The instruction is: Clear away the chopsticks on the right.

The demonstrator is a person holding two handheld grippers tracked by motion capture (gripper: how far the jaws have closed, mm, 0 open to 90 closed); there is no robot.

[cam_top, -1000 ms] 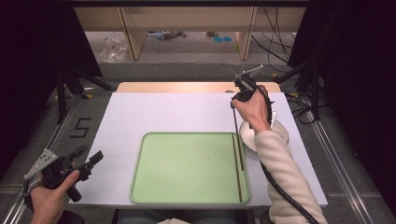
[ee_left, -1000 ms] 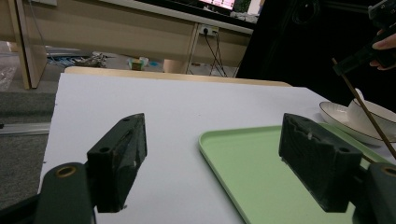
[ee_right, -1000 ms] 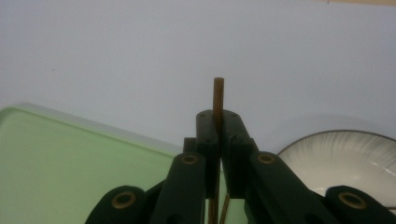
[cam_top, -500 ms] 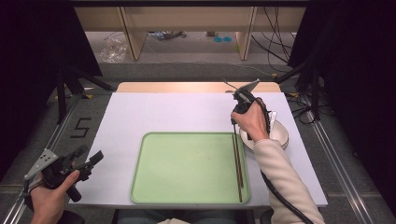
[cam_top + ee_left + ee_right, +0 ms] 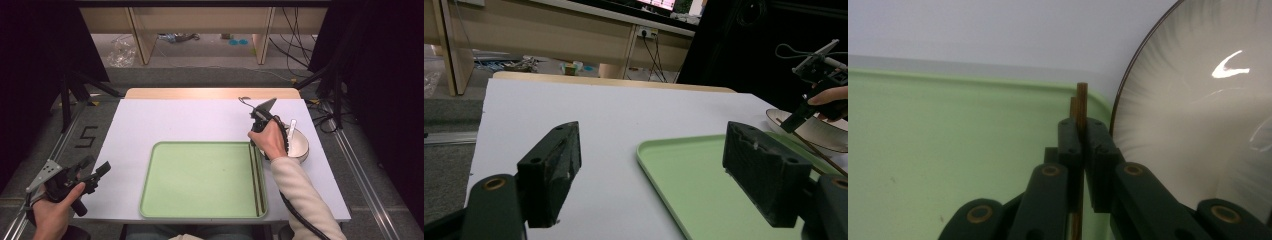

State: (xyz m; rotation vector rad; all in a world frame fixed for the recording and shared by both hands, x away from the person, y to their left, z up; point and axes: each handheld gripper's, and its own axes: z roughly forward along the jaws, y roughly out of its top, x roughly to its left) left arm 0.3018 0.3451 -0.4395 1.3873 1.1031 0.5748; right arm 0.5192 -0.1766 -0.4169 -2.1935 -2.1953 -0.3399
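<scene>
Right claw (image 5: 1081, 145) clamped on chopsticks (image 5: 1081, 102) over tray (image 5: 948, 150); left claw (image 5: 664, 170) wide, empty.

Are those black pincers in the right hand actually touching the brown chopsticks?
Touching. In the right gripper view, the right gripper has its jaws closed on the chopsticks, with no gap showing on either side, above the green tray.
</scene>
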